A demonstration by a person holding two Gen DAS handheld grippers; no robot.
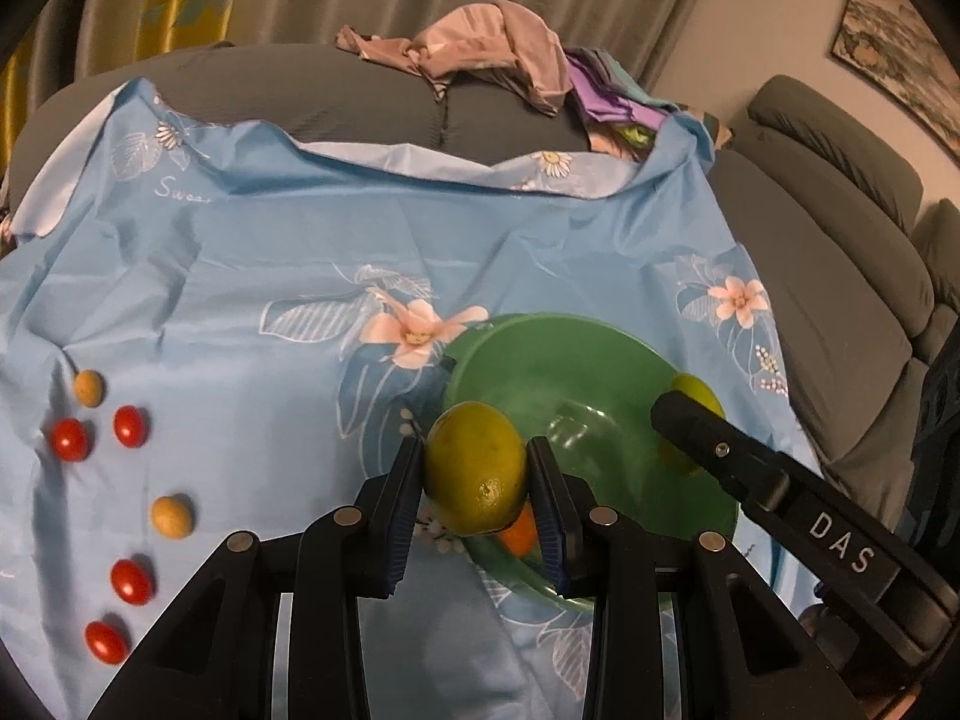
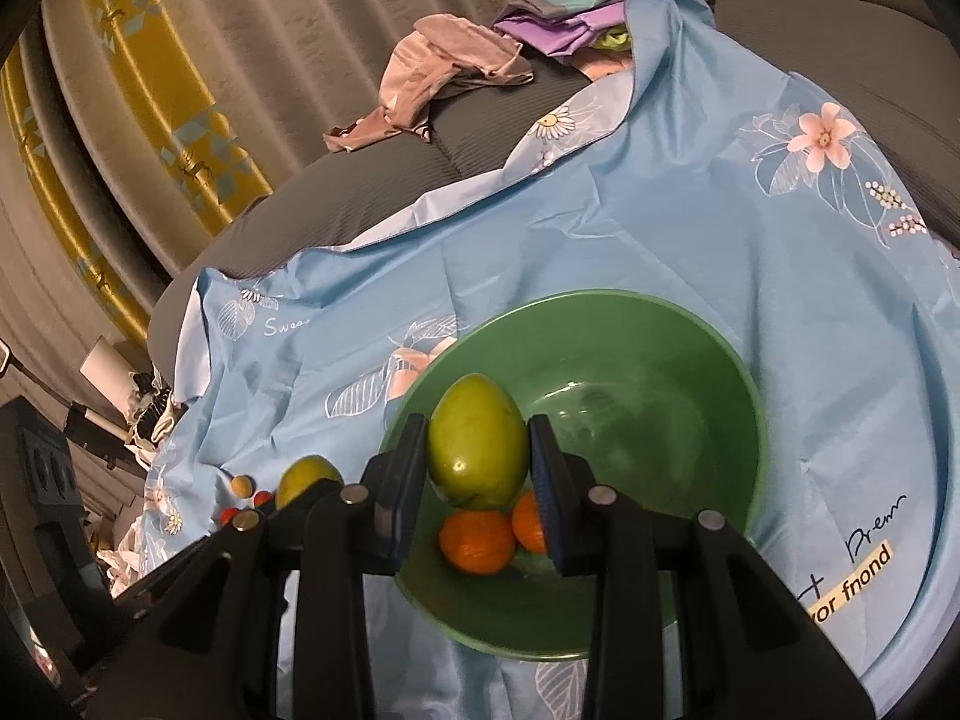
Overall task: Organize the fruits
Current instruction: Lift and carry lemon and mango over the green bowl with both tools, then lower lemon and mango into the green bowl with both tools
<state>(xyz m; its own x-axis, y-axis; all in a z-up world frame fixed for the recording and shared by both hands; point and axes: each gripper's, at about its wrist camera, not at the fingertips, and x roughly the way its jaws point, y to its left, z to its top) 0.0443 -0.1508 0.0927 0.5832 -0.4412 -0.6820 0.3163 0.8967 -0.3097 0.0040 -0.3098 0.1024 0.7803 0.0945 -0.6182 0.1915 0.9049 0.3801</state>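
Grippers [image 1: 476, 474] [image 2: 478, 459] each clamp green citrus [image 1: 476, 468] [image 2: 478, 441] over green bowl [image 2: 690, 324]; next, lower beside oranges [image 2: 477, 543], release.

Four red cherry tomatoes [image 1: 69, 439], two small tan round fruits [image 1: 89, 387], two yellow-green fruits [image 1: 477, 468] each clamped in a tool, two oranges [image 2: 477, 542] inside one green bowl [image 2: 690, 324], and one blue floral cloth [image 1: 240, 276] are visible.
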